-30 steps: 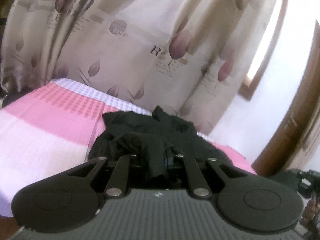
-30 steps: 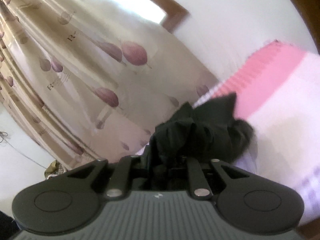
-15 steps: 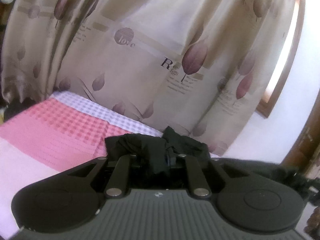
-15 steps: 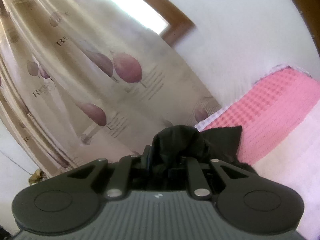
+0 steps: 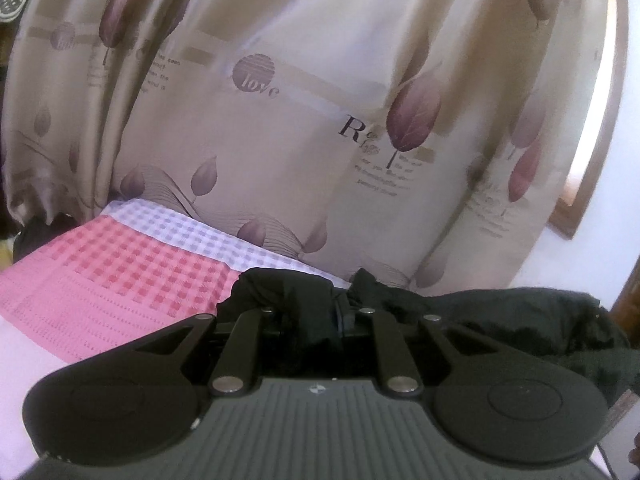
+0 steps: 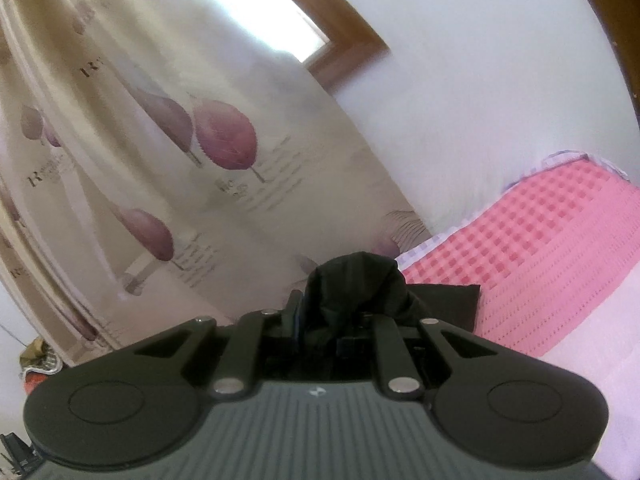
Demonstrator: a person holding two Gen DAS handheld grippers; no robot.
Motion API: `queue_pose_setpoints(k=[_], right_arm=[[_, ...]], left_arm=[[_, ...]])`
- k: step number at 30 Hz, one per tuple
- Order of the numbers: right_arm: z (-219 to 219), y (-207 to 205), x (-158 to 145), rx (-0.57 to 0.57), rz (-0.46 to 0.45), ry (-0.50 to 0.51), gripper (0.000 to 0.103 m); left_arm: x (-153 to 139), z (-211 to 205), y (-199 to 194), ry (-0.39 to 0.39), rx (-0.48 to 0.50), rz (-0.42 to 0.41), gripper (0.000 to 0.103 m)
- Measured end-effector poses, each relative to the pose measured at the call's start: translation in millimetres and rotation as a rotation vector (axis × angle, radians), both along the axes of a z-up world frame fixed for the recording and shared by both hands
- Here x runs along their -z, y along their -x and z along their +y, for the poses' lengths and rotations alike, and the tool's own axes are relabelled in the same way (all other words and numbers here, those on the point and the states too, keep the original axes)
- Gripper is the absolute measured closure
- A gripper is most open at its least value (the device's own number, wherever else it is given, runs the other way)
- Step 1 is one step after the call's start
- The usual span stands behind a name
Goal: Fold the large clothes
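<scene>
A black garment [image 5: 500, 320] is held up over a bed. My left gripper [image 5: 316, 312] is shut on a bunched edge of it, and the cloth stretches away to the right. In the right wrist view my right gripper [image 6: 340, 308] is shut on another bunched part of the black garment [image 6: 352, 284], with a flat corner of it hanging to the right. The cloth hides both sets of fingertips.
The bed has a pink and white checked blanket [image 5: 120, 280], also in the right wrist view [image 6: 560, 260]. A beige curtain with purple leaves [image 5: 300, 120] hangs close behind. A wooden window frame [image 6: 344, 40] and a white wall are at the right.
Both grippers have risen and moved toward the curtain with the garment. The cloth now stretches out between them instead of lying heaped on the bed.
</scene>
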State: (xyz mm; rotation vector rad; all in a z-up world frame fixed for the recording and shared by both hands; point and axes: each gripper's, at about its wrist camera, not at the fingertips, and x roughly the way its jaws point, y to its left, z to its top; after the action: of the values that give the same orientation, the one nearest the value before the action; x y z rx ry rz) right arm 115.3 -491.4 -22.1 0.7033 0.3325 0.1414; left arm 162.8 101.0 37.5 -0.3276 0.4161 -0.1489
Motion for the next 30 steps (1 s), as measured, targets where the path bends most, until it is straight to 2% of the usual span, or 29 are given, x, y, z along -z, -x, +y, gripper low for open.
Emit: queue_pose_setpoints(k=[16,30], right_arm=[[1,-59,29,0.047,0.063,-0.017,0.088],[2,-90,58,0.068,0.128,-0.02,0.088]], left_arm=[[26,-9,-50,-0.049,-0.042,0.041,0.081],[51,-17,-86,-0.102,-0.055,0.093,0.078]])
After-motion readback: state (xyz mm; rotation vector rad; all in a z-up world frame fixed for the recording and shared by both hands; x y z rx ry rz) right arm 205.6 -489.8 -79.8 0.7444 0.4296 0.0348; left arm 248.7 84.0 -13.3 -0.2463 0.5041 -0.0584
